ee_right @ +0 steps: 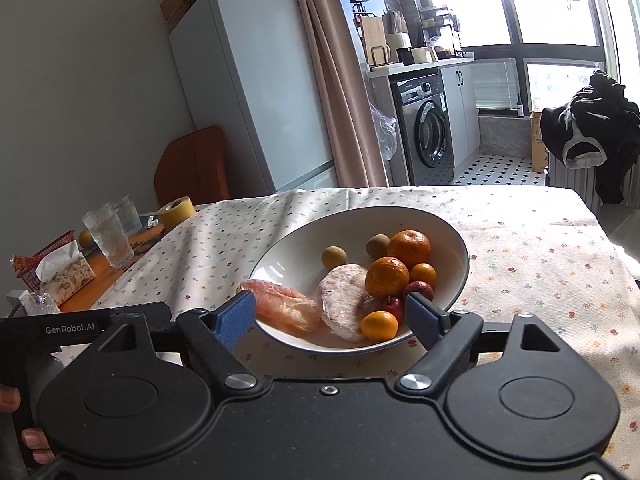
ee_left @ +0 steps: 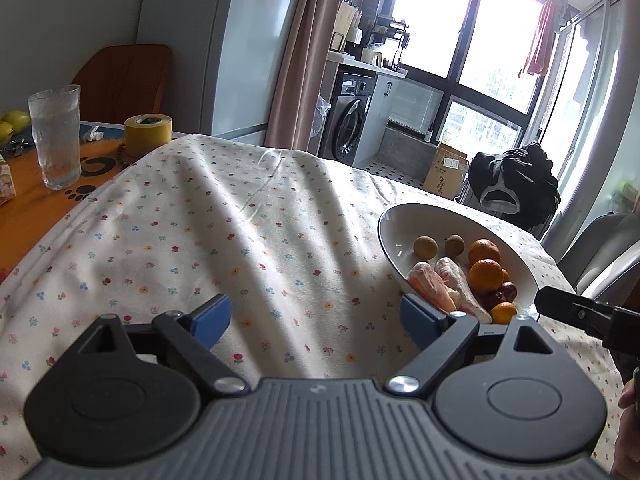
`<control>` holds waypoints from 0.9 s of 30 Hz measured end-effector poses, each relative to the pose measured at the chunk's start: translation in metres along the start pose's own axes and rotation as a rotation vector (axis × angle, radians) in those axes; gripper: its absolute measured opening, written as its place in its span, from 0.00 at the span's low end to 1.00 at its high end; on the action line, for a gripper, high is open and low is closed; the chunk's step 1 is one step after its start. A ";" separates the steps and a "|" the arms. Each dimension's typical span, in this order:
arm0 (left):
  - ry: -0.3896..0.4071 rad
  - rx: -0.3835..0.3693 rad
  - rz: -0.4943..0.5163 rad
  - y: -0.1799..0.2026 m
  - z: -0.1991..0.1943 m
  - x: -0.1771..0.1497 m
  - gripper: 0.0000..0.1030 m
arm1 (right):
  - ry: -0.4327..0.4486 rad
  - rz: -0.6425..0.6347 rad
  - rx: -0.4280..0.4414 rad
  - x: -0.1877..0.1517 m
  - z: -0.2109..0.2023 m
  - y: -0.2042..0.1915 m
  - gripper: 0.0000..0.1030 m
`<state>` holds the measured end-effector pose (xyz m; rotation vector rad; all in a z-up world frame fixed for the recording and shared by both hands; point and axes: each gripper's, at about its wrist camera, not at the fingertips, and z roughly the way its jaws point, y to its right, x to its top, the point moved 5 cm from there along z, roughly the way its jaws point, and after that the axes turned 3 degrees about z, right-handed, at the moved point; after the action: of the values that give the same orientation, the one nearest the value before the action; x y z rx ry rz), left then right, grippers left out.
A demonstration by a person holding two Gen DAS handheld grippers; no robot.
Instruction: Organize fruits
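Observation:
A white bowl (ee_right: 452,232) (ee_left: 394,220) sits on the floral tablecloth and holds all the fruit. In it lie two wrapped pomelo pieces (ee_right: 344,292) (ee_left: 430,284), two big oranges (ee_right: 409,248) (ee_left: 485,272), small kumquats (ee_right: 379,325), dark red fruits (ee_right: 418,290) and two brownish round fruits (ee_right: 334,258) (ee_left: 425,247). My right gripper (ee_right: 331,318) is open, its blue pads flanking the bowl's near rim, with nothing held. My left gripper (ee_left: 316,318) is open over bare cloth, to the left of the bowl; its right pad is near the rim.
A floral tablecloth (ee_left: 224,216) covers the table. At the left edge stand a glass of water (ee_left: 56,136), a yellow tape roll (ee_left: 147,134), a tissue box (ee_right: 66,276) and a second glass. A chair draped with black clothes (ee_right: 592,132) is beyond the table.

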<state>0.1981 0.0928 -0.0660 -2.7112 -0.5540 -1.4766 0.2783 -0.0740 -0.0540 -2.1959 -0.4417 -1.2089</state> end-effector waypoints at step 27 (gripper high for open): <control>-0.038 0.003 0.001 -0.035 -0.012 -0.044 0.88 | -0.098 -0.026 -0.033 -0.058 0.007 -0.020 1.00</control>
<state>0.1558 0.1107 -0.1005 -2.7423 -0.5550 -1.4262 0.2411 -0.0543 -0.0987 -2.2915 -0.4946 -1.1324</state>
